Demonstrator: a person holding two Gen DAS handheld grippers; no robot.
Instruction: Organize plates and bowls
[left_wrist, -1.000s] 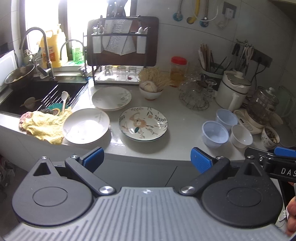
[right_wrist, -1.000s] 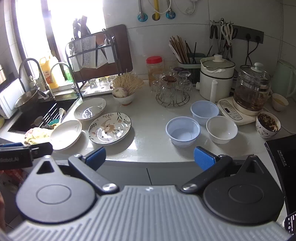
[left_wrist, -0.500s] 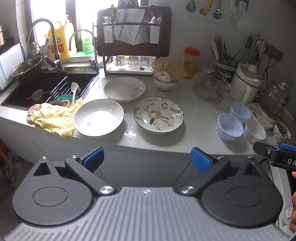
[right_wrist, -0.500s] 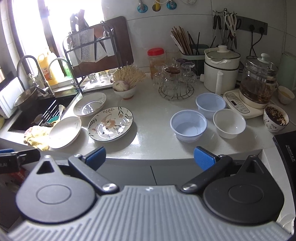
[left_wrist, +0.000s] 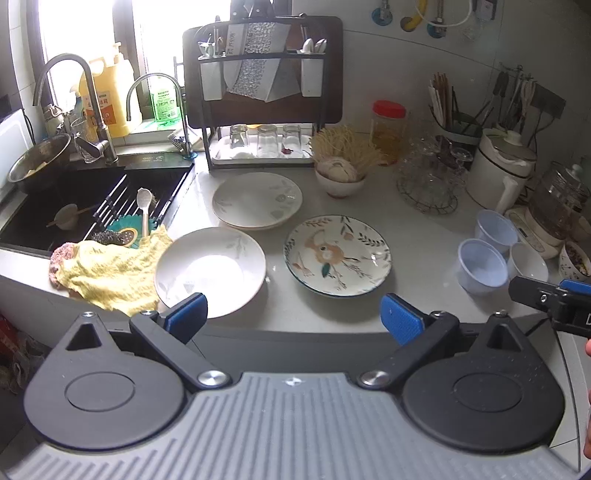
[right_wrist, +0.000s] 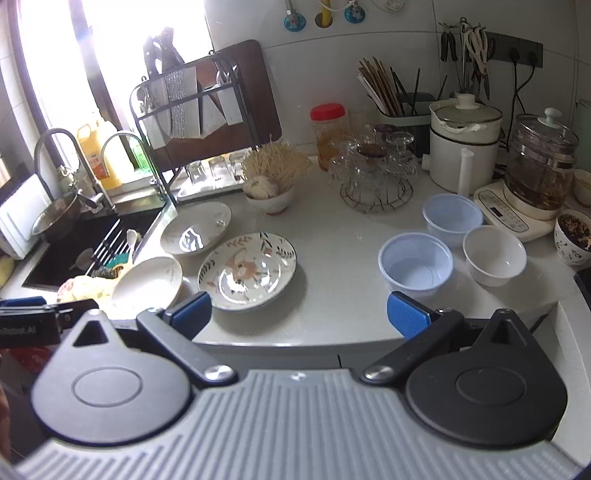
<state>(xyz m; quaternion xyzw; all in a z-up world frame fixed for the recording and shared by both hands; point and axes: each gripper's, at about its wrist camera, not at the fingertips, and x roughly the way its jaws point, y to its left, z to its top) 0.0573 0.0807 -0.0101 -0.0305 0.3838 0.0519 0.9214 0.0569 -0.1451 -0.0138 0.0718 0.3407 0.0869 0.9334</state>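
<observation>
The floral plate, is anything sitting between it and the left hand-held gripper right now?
Nothing visible. The left hand-held gripper is open at the counter's front edge, and only bare countertop lies between it and the floral plate. The plain white plate sits off to the left, apart from the floral one.

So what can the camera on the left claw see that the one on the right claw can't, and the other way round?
Only the left view shows the yellow cloth spread out in full at the sink's edge, and the tip of the right claw at its right border.

Only the right view shows the dark sockets on the wall and the whole glass kettle.

Both show the flowered plate, two pale plates, the three small bowls and the red-lidded jar. Each view's own claw is open and empty.
</observation>
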